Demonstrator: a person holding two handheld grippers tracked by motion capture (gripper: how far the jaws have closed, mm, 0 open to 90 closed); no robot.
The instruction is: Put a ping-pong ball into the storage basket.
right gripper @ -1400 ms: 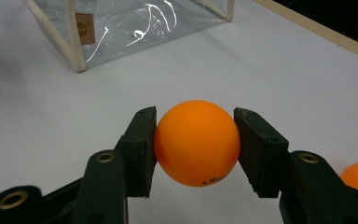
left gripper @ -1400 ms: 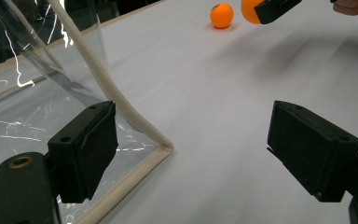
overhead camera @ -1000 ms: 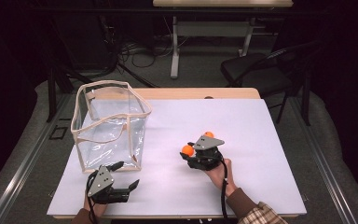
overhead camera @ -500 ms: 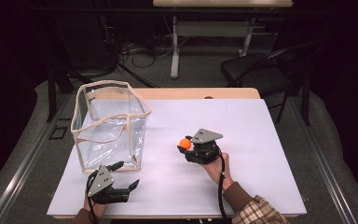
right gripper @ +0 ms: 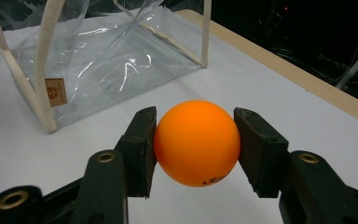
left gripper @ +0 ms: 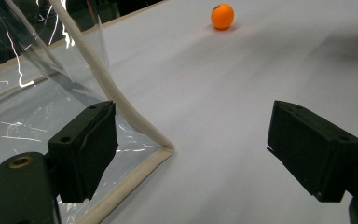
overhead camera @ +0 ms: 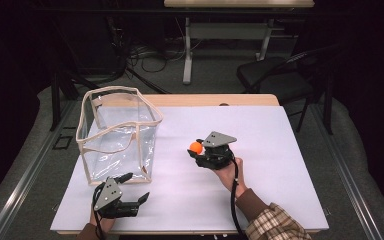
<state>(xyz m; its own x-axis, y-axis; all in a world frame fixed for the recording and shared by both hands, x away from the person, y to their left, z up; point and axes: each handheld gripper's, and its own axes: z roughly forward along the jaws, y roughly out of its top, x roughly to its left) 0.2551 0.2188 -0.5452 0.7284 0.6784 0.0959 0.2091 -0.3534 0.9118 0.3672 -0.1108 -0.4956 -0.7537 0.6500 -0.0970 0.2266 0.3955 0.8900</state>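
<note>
Right gripper view: orange ball (right gripper: 196, 142) pinched tight between both pads of right tongs (right gripper: 195, 144), up off the white counter (right gripper: 270, 88). High view: same ball near the counter's middle, well apart from the clear bag (overhead camera: 117, 132). Left tongs (overhead camera: 136, 187) spread wide, holding nothing, just beside the bag's near corner.

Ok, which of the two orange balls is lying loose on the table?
The far ball in the left gripper view, alone on the white table. The other ball is clamped in the right gripper.
</note>
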